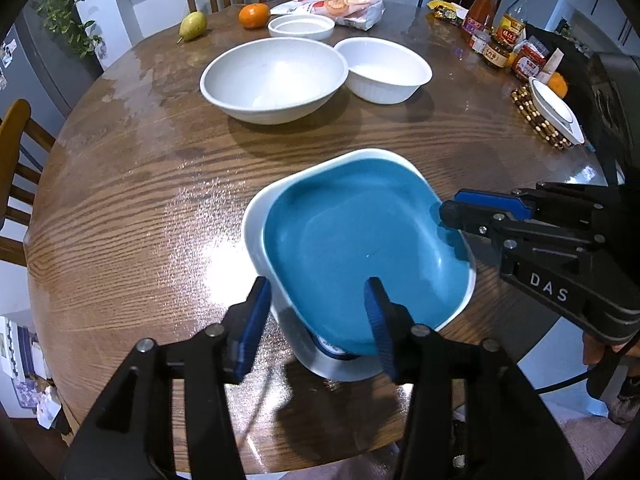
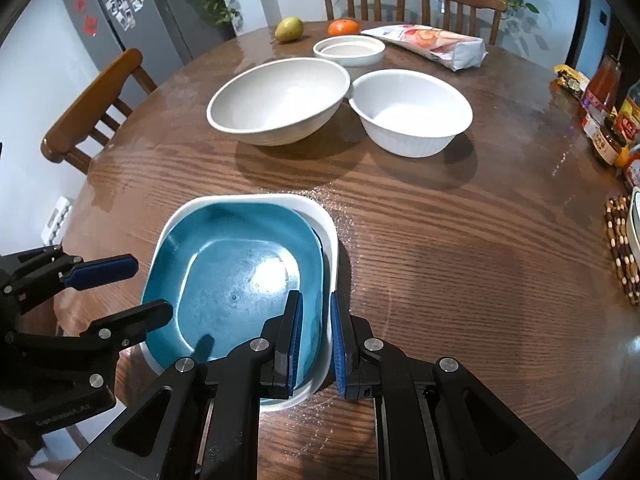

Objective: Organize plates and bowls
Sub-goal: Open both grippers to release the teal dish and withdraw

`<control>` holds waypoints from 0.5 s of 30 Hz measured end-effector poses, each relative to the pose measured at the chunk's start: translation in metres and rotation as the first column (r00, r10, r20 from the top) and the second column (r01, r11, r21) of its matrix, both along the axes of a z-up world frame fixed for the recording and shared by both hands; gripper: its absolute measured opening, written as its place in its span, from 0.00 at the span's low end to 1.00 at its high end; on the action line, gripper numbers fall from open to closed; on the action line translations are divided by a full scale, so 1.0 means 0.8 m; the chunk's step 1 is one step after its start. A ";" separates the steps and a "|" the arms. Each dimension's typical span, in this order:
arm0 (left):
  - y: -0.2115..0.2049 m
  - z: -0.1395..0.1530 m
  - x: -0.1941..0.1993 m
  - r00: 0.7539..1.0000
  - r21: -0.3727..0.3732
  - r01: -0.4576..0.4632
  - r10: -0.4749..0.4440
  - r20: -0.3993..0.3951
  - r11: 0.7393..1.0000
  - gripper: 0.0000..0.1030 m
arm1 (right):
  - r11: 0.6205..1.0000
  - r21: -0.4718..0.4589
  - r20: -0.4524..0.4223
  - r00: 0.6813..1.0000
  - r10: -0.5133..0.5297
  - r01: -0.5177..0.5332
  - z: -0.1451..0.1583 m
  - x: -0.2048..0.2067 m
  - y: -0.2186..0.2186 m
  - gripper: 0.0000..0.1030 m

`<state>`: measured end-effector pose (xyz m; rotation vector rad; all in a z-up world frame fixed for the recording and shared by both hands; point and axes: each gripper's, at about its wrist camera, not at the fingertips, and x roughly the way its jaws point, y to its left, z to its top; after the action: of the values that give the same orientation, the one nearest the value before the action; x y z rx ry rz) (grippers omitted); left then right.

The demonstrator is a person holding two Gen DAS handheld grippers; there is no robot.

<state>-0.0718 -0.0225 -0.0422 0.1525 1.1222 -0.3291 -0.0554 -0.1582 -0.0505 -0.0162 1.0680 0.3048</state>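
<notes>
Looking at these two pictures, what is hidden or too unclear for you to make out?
- Jar labels, left wrist view: too small to read.
- Plate on the beaded mat, right wrist view: cut off by the edge.
- Underside of the blue dish, both views: hidden by the white dish around it.

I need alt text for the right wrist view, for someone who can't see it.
The right gripper is shut on the near rim of a blue square dish nested in a white dish, while the left gripper stands open over the dishes' left edge. Beyond, on the round wooden table, sit two white bowls.
</notes>
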 end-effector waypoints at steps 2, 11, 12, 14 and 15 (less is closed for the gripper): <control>-0.004 0.004 0.002 1.000 0.002 0.010 -0.010 0.010 1.000 0.61 | 1.000 0.006 0.003 1.000 -0.014 0.014 0.001 -0.002 -0.004 0.13; -0.020 0.016 0.016 0.998 -0.006 0.057 -0.056 0.035 0.998 0.80 | 0.993 0.039 0.009 0.994 -0.112 0.111 0.009 -0.007 -0.040 0.15; -0.021 0.018 0.018 0.998 -0.009 0.058 -0.058 0.038 0.998 0.81 | 0.992 0.042 0.011 0.993 -0.121 0.121 0.009 -0.008 -0.043 0.24; -0.022 0.023 0.024 0.997 -0.020 0.063 -0.062 0.044 0.998 0.84 | 0.987 0.053 0.020 0.988 -0.151 0.149 0.013 -0.011 -0.053 0.44; -0.023 0.025 0.026 0.997 -0.025 0.066 -0.065 0.047 0.998 0.84 | 0.985 0.061 0.029 0.986 -0.166 0.164 0.016 -0.014 -0.059 0.52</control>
<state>-0.0511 -0.0408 -0.0218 0.1729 1.0680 -0.3967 -0.0662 -0.2053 -0.0378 0.1183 1.0190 0.1855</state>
